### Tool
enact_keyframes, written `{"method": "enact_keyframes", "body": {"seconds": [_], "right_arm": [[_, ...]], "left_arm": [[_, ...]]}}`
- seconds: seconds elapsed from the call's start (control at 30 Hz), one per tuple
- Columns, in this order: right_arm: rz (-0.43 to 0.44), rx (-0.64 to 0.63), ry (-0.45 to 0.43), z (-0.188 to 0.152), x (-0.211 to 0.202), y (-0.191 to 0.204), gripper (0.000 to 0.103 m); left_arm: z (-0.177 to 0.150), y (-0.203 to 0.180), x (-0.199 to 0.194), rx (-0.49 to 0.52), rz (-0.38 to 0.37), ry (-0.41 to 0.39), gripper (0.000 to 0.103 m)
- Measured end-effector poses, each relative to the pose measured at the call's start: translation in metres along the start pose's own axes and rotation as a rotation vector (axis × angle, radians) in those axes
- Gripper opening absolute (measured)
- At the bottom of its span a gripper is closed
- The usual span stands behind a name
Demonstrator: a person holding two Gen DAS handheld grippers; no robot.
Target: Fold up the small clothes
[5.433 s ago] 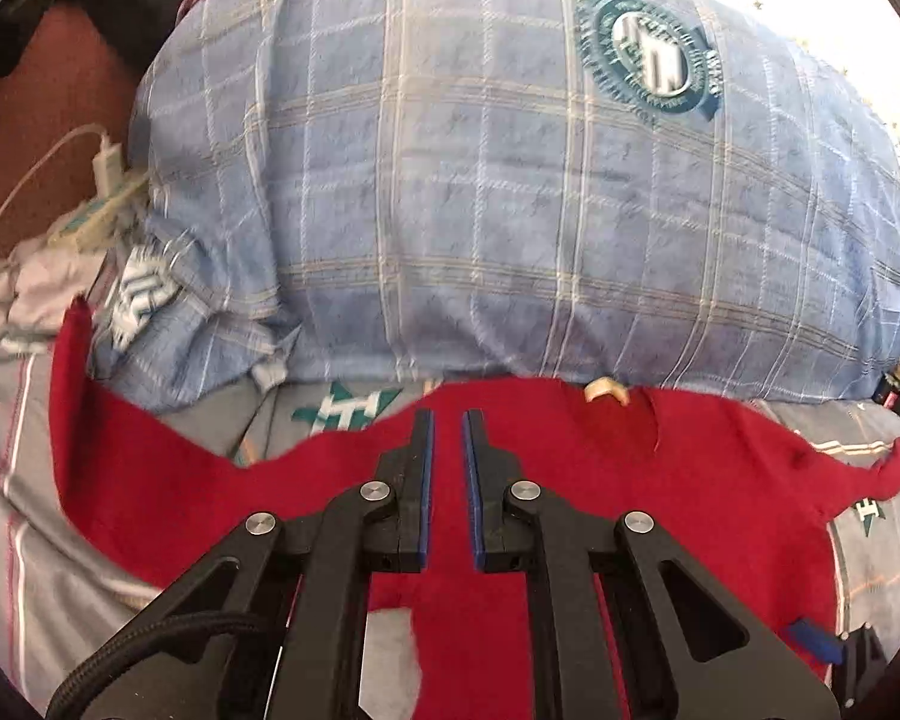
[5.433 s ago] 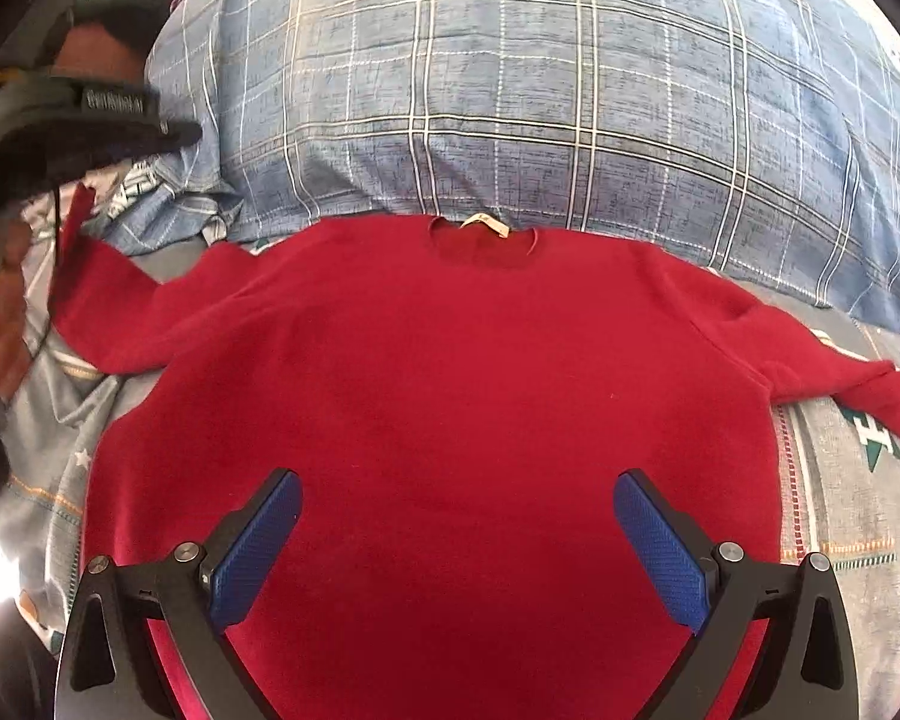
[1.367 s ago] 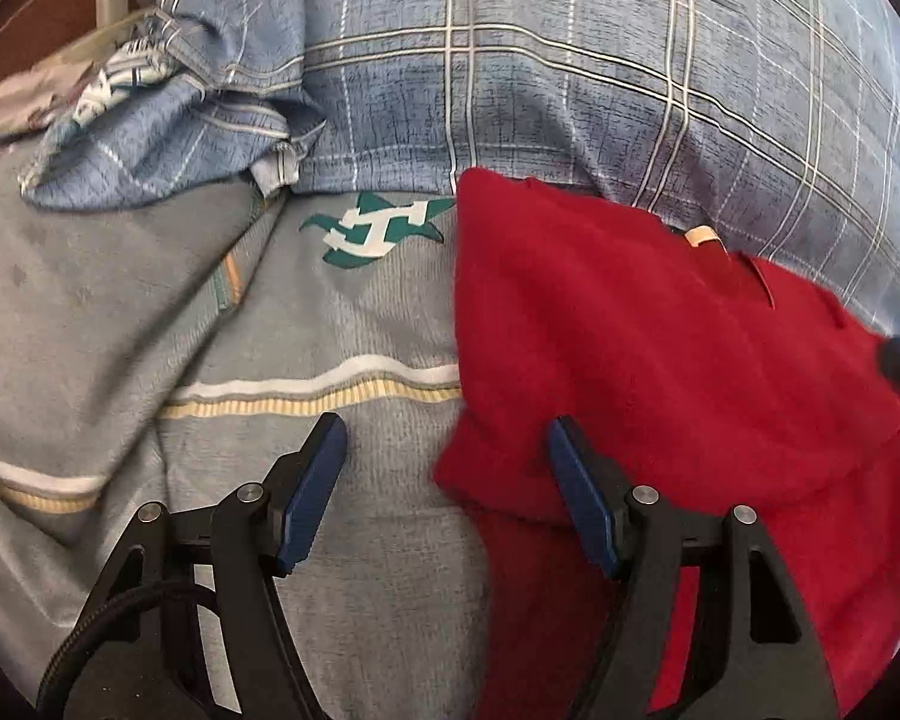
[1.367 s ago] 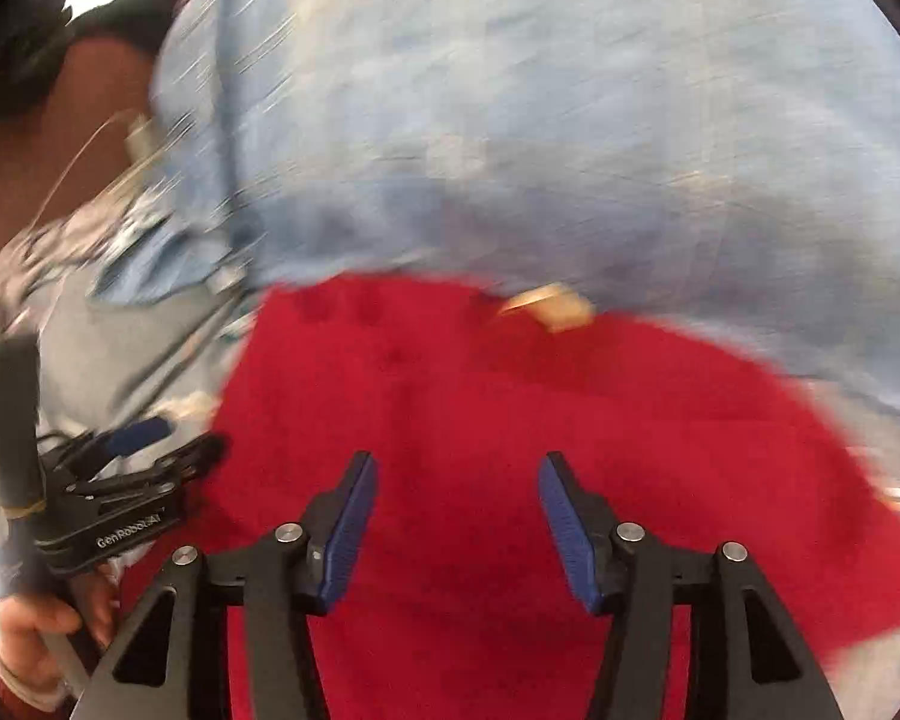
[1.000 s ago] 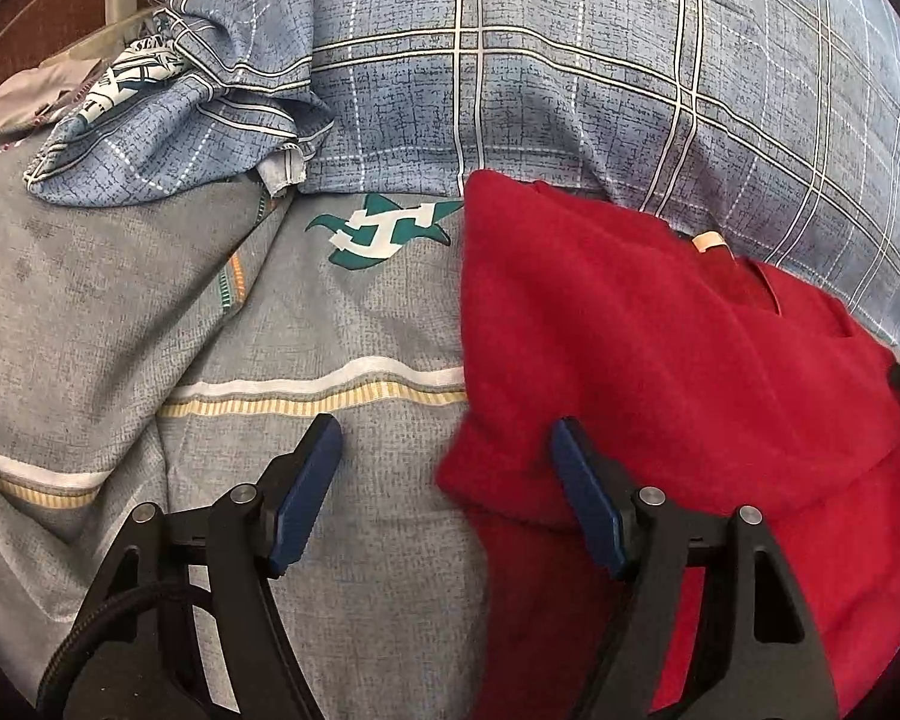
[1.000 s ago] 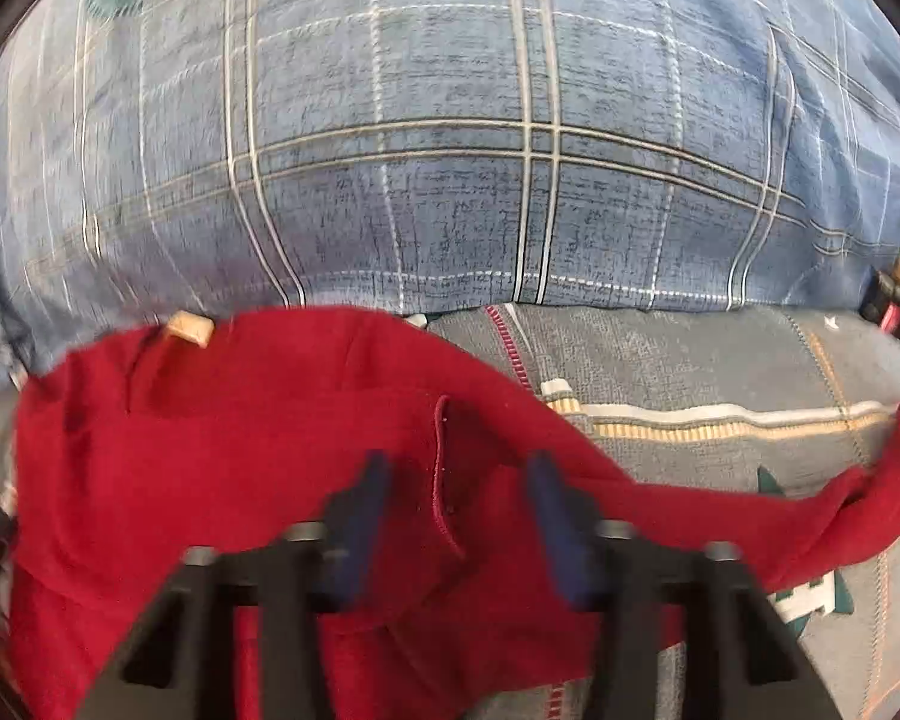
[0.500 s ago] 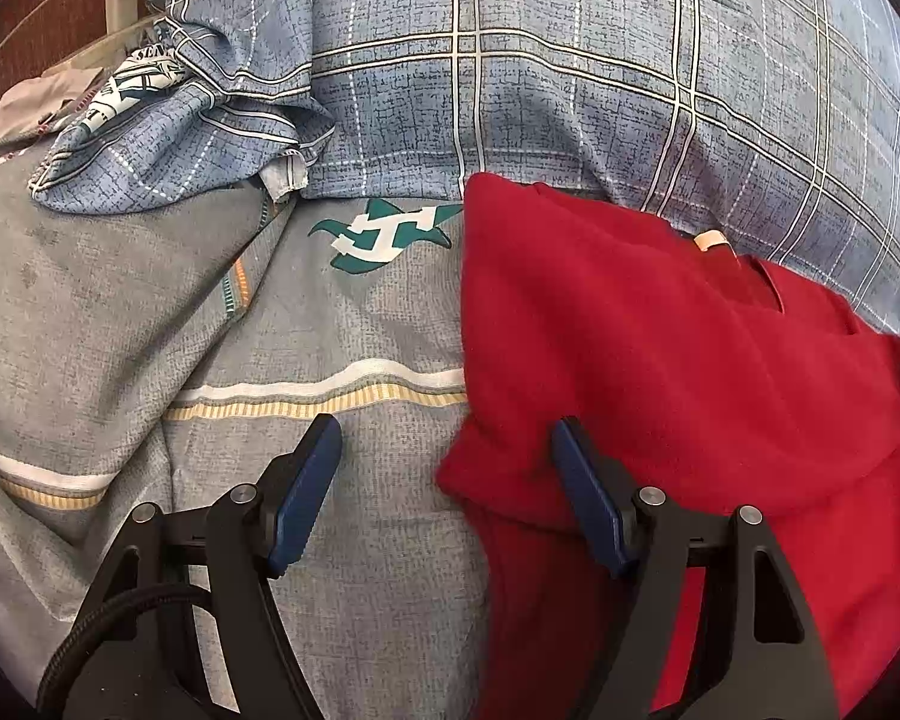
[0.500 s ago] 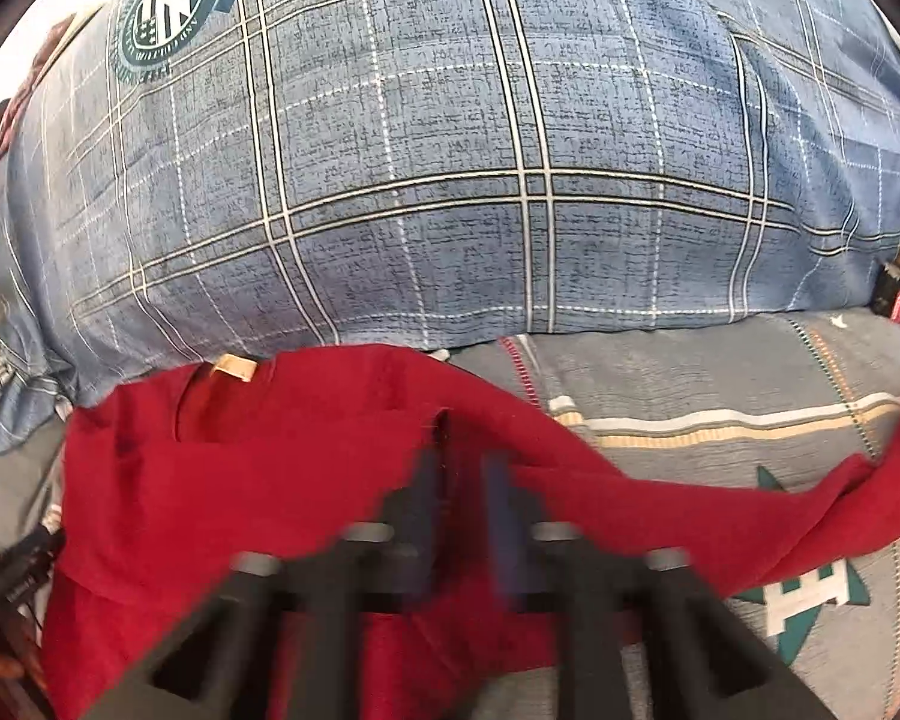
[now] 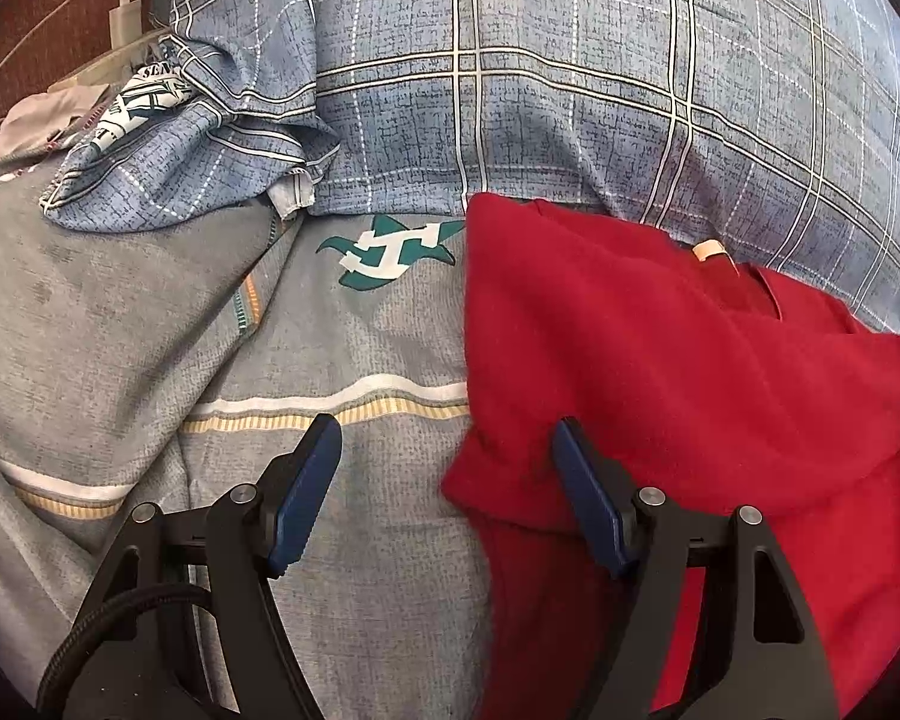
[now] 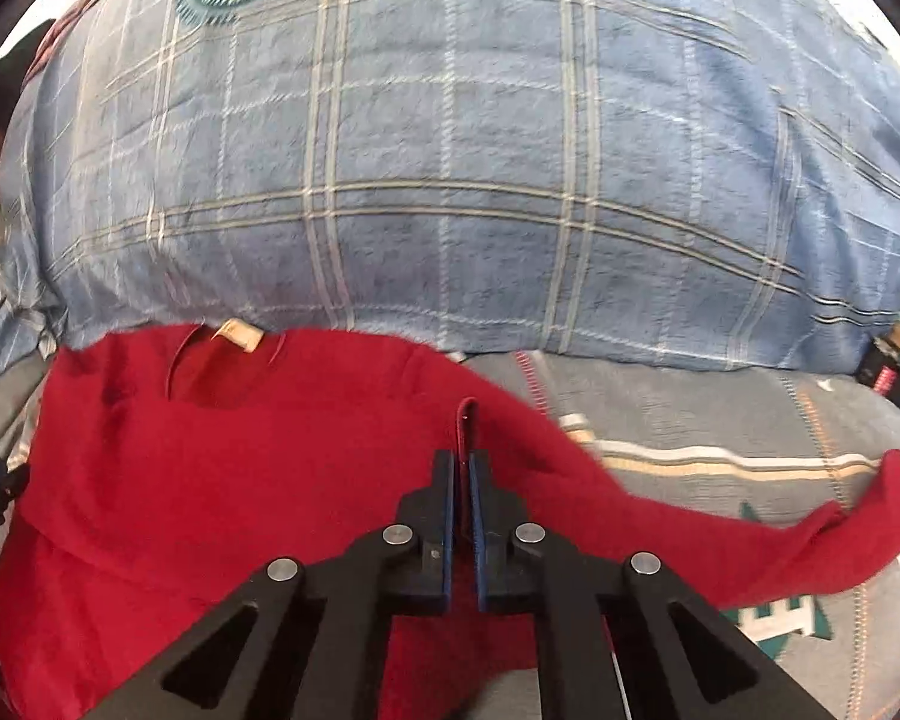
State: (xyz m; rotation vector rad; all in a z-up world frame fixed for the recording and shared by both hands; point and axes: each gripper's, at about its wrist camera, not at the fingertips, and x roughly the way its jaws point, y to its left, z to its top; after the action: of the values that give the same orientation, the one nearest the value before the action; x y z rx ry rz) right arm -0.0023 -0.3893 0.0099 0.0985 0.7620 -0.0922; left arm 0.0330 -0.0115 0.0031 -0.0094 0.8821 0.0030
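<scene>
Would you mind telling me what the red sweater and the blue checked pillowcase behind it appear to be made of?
The red sweater looks like a soft knit, perhaps wool or fleece: matte, slightly fuzzy surface, and thick rounded folds where it is doubled over. The blue checked pillowcase looks like woven cotton or a blend: flat, matte, fine crease lines and a printed crest. The fibre itself cannot be confirmed by sight.
</scene>
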Motion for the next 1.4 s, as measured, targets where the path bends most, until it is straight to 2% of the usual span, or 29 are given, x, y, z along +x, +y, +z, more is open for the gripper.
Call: {"method": "enact_keyframes", "body": {"seconds": [0.17, 0.27, 0.3, 0.4, 0.5, 0.6, 0.67, 0.7, 0.8, 0.83, 0.93, 1.0, 1.1, 1.13, 1.2, 1.3, 1.4], "right_arm": [[-0.031, -0.01, 0.047, -0.005, 0.009, -0.004, 0.004], [-0.031, -0.007, 0.077, -0.009, 0.014, -0.005, 0.004], [-0.027, 0.013, 0.071, -0.009, 0.011, -0.009, 0.004], [0.018, 0.092, 0.03, -0.007, -0.007, -0.02, 0.015], [0.048, 0.083, 0.001, -0.008, -0.021, -0.016, 0.017], [0.077, 0.039, 0.04, -0.015, -0.01, 0.001, 0.018], [0.08, 0.029, 0.098, -0.022, 0.008, 0.009, 0.019], [0.074, 0.031, 0.086, -0.024, 0.011, 0.011, 0.021], [0.113, 0.027, 0.083, -0.024, 0.001, 0.011, 0.038], [0.124, 0.029, 0.077, -0.023, -0.005, 0.007, 0.041], [0.048, 0.048, 0.037, -0.02, -0.028, -0.018, 0.044], [-0.006, 0.095, 0.01, -0.017, -0.042, -0.05, 0.048], [-0.109, 0.189, 0.018, -0.008, -0.05, -0.101, 0.053], [-0.13, 0.212, 0.024, -0.003, -0.048, -0.12, 0.058], [-0.135, 0.231, 0.067, 0.0, -0.036, -0.145, 0.059], [-0.149, 0.278, 0.19, -0.006, -0.013, -0.176, 0.059], [-0.11, 0.322, 0.214, -0.03, -0.025, -0.189, 0.059]], "left_arm": [[-0.001, -0.001, -0.002, 0.0, 0.001, -0.009, 0.073], [0.0, -0.003, -0.011, -0.009, -0.043, -0.029, 0.073], [0.001, -0.005, -0.014, -0.009, -0.063, -0.035, 0.073], [0.001, -0.012, -0.019, -0.002, -0.131, -0.026, 0.073], [0.0, -0.026, -0.015, 0.013, -0.177, 0.0, 0.073], [-0.005, -0.045, 0.001, 0.045, -0.177, 0.031, 0.073], [-0.007, -0.053, 0.013, 0.082, -0.145, 0.05, 0.074], [-0.01, -0.058, 0.016, 0.119, -0.115, 0.038, 0.077], [-0.013, -0.061, 0.014, 0.149, -0.096, 0.014, 0.078], [-0.014, -0.06, 0.014, 0.148, -0.1, 0.014, 0.078], [-0.014, -0.056, 0.014, 0.134, -0.108, 0.015, 0.078], [-0.015, -0.057, 0.013, 0.138, -0.1, 0.01, 0.078], [-0.015, -0.057, 0.014, 0.142, -0.093, 0.006, 0.078], [-0.015, -0.057, 0.014, 0.142, -0.093, 0.006, 0.078], [-0.014, -0.057, 0.014, 0.139, -0.094, 0.006, 0.078], [-0.014, -0.056, 0.014, 0.137, -0.097, 0.007, 0.078], [-0.014, -0.056, 0.015, 0.137, -0.096, 0.008, 0.079]]}}
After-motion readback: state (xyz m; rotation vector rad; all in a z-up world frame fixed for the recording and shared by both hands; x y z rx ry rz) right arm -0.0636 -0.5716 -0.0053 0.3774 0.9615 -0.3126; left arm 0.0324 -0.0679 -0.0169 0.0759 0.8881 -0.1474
